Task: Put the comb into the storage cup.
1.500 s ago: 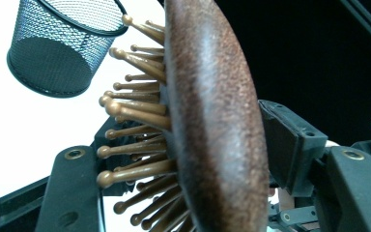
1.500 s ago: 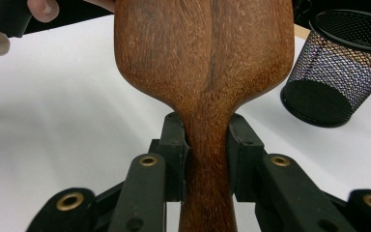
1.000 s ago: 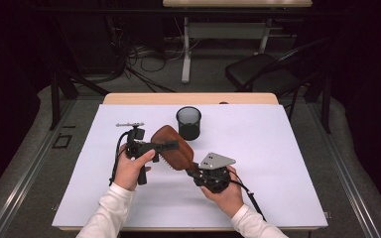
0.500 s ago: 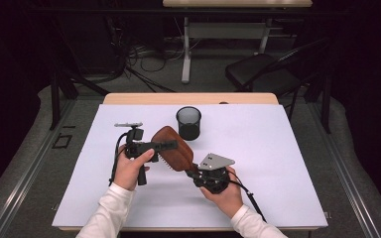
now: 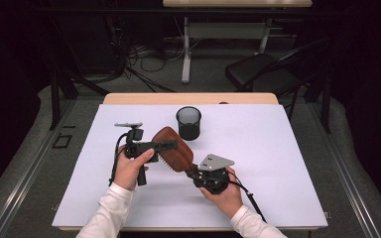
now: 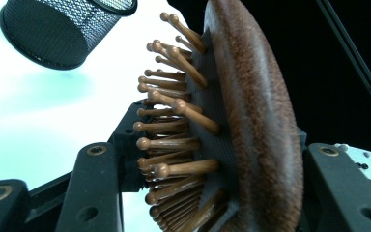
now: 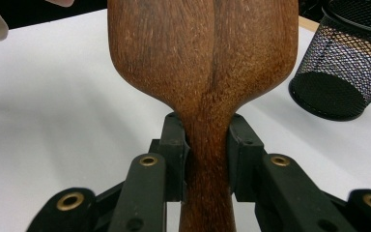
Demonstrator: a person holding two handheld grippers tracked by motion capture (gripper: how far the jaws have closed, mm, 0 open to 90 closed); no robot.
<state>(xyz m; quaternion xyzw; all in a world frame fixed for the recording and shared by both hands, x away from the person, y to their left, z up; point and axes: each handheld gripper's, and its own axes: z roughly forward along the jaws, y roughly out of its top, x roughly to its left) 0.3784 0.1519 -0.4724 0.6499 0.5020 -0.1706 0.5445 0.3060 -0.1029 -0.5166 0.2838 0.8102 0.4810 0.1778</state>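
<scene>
White sleeves, black brass-screwed jaws

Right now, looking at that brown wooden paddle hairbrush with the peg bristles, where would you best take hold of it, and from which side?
Probably at the narrow neck of the brown wooden paddle hairbrush, coming from the handle end. The right gripper already clamps there: the neck fits between its jaws, while the wide head does not. The left gripper spans the head, one jaw on the bristle side, one behind its smooth back.

white table (image 5: pixel 278 163), black mesh cup (image 5: pixel 188 123) standing on it
</scene>
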